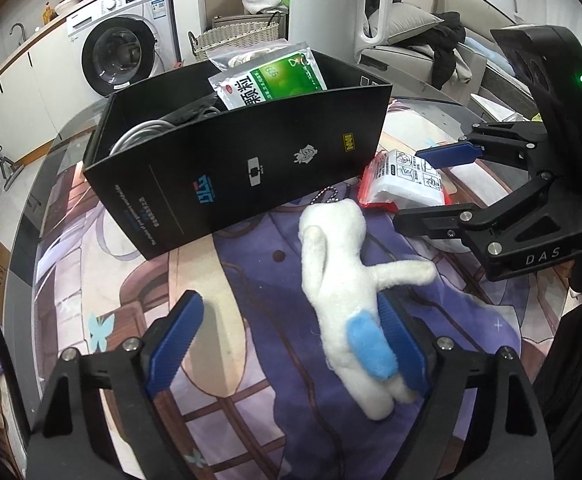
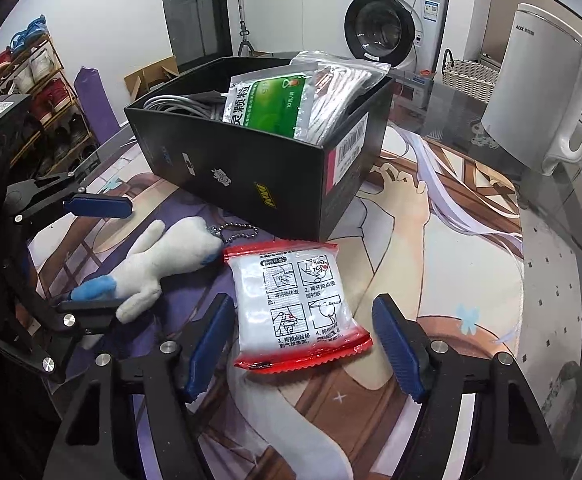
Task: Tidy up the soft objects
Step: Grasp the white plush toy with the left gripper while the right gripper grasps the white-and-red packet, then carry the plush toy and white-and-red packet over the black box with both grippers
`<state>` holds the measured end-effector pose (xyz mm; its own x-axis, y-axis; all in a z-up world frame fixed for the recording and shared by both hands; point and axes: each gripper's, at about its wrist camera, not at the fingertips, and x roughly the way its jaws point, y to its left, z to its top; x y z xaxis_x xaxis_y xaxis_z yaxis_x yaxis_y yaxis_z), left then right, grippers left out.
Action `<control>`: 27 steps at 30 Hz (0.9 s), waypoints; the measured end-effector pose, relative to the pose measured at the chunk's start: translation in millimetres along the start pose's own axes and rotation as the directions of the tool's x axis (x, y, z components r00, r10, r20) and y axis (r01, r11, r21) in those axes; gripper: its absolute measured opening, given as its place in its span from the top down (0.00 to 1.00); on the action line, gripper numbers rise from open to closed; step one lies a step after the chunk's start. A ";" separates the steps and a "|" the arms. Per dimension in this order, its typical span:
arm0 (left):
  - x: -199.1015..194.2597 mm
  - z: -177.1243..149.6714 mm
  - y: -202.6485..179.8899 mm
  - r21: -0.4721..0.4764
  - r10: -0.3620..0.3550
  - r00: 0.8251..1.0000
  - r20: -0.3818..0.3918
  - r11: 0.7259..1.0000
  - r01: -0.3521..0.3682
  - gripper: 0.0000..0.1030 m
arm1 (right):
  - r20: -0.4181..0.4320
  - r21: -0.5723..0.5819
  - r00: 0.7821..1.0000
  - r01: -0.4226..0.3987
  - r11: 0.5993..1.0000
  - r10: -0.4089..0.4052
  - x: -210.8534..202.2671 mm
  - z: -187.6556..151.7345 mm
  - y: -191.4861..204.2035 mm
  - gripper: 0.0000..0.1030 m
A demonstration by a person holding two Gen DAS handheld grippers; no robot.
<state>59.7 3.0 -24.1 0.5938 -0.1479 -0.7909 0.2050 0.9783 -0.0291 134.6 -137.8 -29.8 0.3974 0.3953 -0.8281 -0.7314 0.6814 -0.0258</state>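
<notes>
Your surface (image 2: 471,240) carries a printed mat, with a washing machine (image 2: 387,28) far behind. Your left gripper (image 1: 291,340) stands apart around the white plush toy (image 1: 343,280), its right pad touching it. Your right gripper (image 2: 303,344) stands apart around the red-edged packet (image 2: 299,304), near the black box (image 2: 251,152).

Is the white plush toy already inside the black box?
No, the white plush toy lies on the table mat in front of the black box, between the pads of the left tool.
</notes>
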 end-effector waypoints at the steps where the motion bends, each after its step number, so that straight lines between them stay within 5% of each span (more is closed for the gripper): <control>1: -0.2 -0.2 -1.1 0.003 -0.001 1.000 0.002 1.000 0.001 0.18 | 0.000 0.000 1.000 0.000 1.000 0.000 0.5 0.8 -0.6 0.28; 17: -6.2 3.4 -9.5 0.048 -0.048 0.998 0.045 0.998 0.046 0.70 | 0.012 -0.005 1.000 -0.005 1.000 0.005 0.2 3.4 -2.1 0.45; 27: -9.6 5.6 -0.7 0.031 -0.030 0.997 0.066 0.999 0.028 0.73 | 0.028 -0.019 0.999 -0.016 1.000 0.016 -1.7 1.9 1.6 0.51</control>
<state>58.1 3.0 -13.1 0.6372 -0.1869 -0.7477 0.2458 0.9688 -0.0327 133.8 -136.3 -27.3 0.4008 0.4237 -0.8123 -0.7481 0.6632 -0.0231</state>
